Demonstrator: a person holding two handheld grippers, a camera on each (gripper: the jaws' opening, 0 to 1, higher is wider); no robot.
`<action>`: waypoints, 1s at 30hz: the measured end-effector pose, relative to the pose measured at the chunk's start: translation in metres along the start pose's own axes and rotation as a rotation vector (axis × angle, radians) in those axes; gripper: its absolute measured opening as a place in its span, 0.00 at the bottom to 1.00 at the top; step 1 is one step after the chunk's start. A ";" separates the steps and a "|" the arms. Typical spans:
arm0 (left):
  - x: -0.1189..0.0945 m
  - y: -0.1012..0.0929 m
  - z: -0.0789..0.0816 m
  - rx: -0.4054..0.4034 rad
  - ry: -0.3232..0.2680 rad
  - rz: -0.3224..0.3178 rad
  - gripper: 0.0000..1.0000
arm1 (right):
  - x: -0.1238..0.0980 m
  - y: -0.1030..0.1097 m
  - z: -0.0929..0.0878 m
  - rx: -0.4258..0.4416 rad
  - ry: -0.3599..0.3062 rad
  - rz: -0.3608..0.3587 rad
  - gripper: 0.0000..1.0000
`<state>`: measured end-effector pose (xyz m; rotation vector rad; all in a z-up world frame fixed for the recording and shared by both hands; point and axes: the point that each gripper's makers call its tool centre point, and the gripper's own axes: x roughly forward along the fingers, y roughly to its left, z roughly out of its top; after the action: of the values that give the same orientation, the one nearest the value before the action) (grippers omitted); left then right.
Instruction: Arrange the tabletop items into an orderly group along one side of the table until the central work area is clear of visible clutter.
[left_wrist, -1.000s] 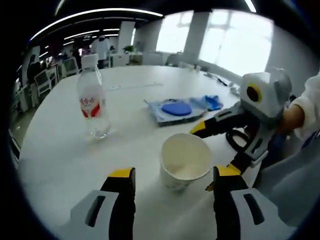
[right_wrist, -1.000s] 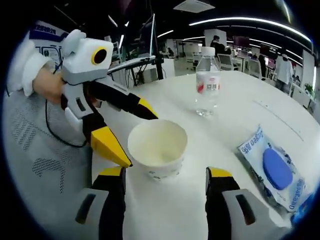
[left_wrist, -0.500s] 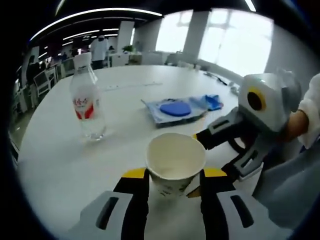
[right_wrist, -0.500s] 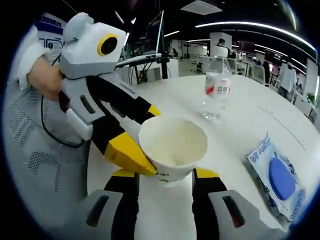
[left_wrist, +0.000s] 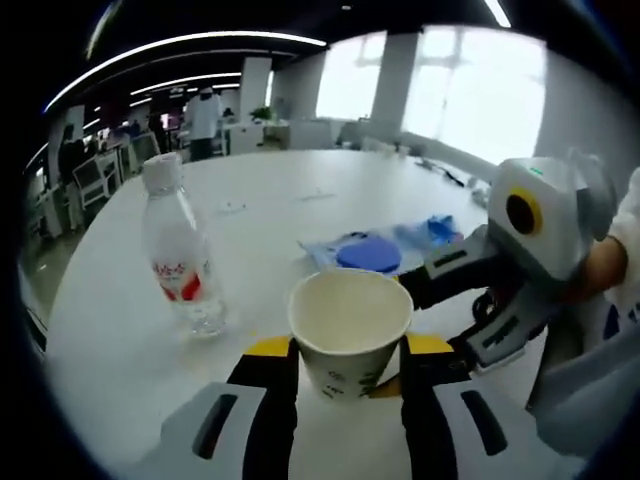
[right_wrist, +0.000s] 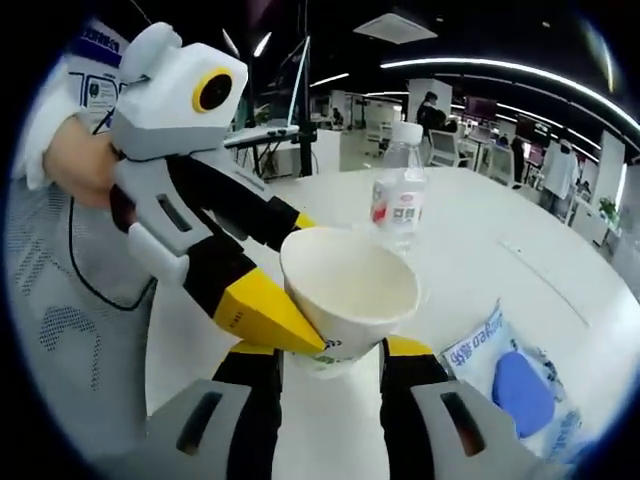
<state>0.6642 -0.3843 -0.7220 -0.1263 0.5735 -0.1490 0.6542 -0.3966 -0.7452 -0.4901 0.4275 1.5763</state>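
A white paper cup (left_wrist: 350, 335) stands upright between the yellow-tipped jaws of my left gripper (left_wrist: 350, 348), which is shut on its lower wall. My right gripper (left_wrist: 392, 338) reaches in from the right and clamps the same cup. In the right gripper view the cup (right_wrist: 350, 285) tilts slightly between the jaws of my right gripper (right_wrist: 330, 350), with my left gripper (right_wrist: 297, 280) pressing on it from the left. The cup looks empty and seems held a little above the white table (left_wrist: 280, 200).
A clear water bottle (left_wrist: 180, 260) with a red label stands left of the cup, and it is behind the cup as bottle (right_wrist: 398, 205). A blue-and-white packet (left_wrist: 370, 252) lies flat beyond the cup, seen lower right as packet (right_wrist: 515, 385). Office desks and people stand behind.
One second ago both grippers stood open around the cup on the table. Both then shut on it. Since then both views have shifted and the cup appears slightly raised.
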 end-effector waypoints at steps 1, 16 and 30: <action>0.002 0.000 0.005 0.006 -0.004 0.001 0.37 | 0.000 -0.004 0.002 -0.005 -0.001 -0.005 0.34; 0.038 0.022 0.036 0.067 -0.014 0.038 0.36 | 0.013 -0.061 0.012 -0.128 0.040 -0.077 0.33; 0.063 0.053 0.037 0.014 0.003 0.124 0.35 | 0.036 -0.088 0.008 -0.128 0.075 -0.093 0.33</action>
<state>0.7423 -0.3408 -0.7334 -0.0768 0.5812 -0.0326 0.7406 -0.3566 -0.7560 -0.6595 0.3569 1.5048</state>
